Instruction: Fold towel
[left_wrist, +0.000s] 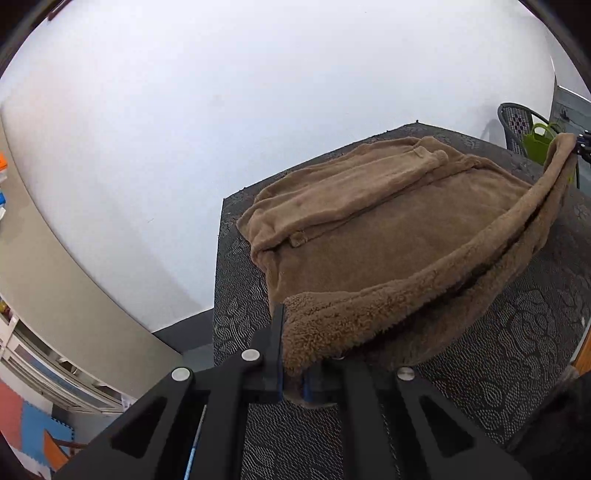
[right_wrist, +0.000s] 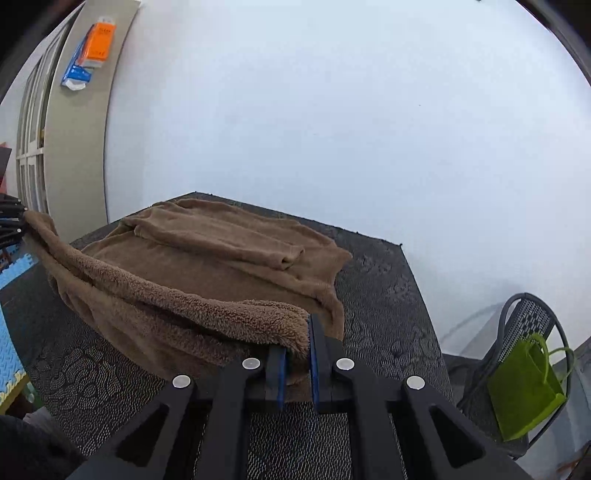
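Observation:
A fluffy brown towel lies partly folded on the dark patterned table. Its near edge is lifted off the surface and stretched between my two grippers. My left gripper is shut on the towel's near left corner. In the right wrist view the same towel spreads over the table, and my right gripper is shut on its near right corner. The other gripper shows at the far edge of each view, holding the opposite end of the raised edge. The far part of the towel rests flat with a folded strip on top.
A white wall rises behind the table. A dark metal mesh chair with a green bag stands right of the table. Blue and red foam floor mats lie to the left, and the table's left edge drops off beside my left gripper.

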